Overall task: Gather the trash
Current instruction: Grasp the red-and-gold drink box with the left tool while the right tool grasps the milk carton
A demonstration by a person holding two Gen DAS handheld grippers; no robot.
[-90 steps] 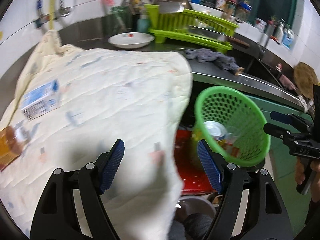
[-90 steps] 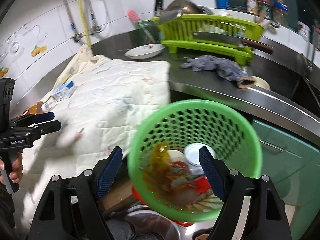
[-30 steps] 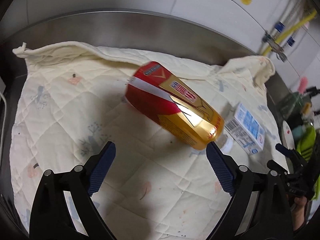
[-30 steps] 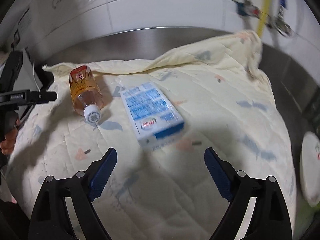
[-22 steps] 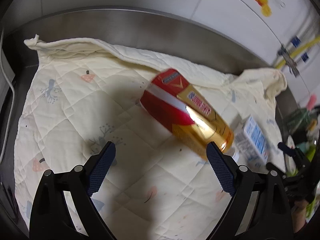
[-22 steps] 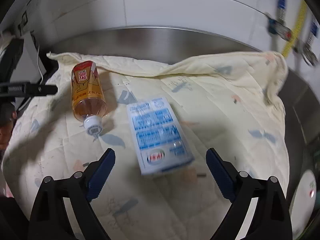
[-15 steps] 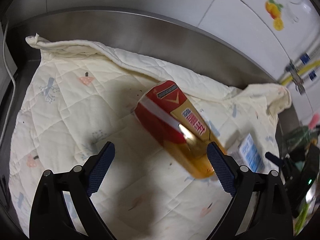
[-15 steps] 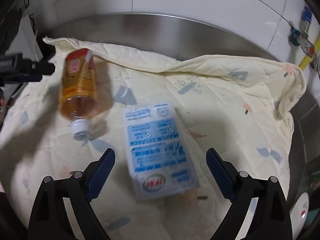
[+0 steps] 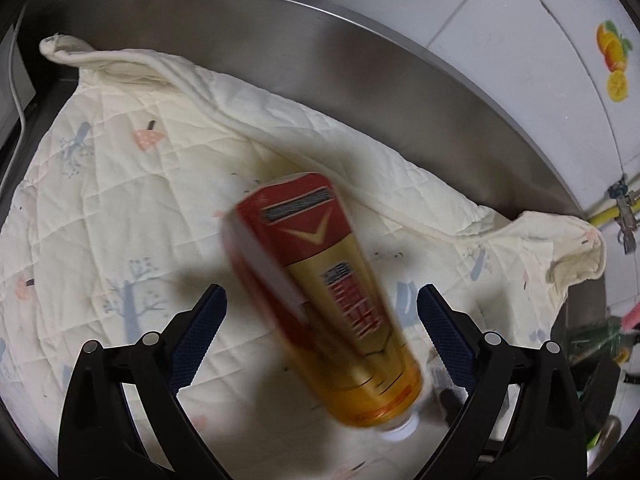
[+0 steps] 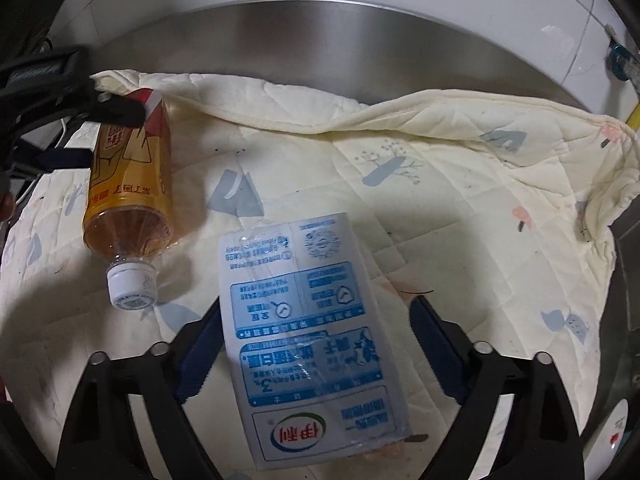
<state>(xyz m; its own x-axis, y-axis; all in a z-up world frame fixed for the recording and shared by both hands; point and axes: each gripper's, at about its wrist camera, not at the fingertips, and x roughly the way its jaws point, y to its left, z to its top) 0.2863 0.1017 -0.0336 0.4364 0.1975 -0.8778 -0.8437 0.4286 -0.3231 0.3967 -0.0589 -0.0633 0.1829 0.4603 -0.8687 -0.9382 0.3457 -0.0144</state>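
A plastic bottle (image 9: 332,300) with a red and gold label and a white cap lies on its side on a cream quilted cloth (image 9: 120,200). My left gripper (image 9: 322,320) is open and straddles the bottle, with its pads apart from it. In the right wrist view the left gripper's fingers (image 10: 116,112) sit around the base of the bottle (image 10: 128,184). A blue and white milk carton (image 10: 308,340) lies flat beside the bottle. My right gripper (image 10: 318,344) stands over the carton with its jaws closing. The carton is between them, and a gap shows at the right pad.
The cloth (image 10: 460,208) covers a steel counter (image 9: 320,52) that ends at a white tiled wall (image 9: 540,60). A yellow hose with a valve (image 9: 612,216) is at the right. A white plate (image 10: 612,432) shows at the lower right, and a cable (image 9: 16,92) runs at the far left.
Both grippers have come closer to the cloth. The bottle now lies between the left jaws and the carton between the right jaws. The right jaws have narrowed a little.
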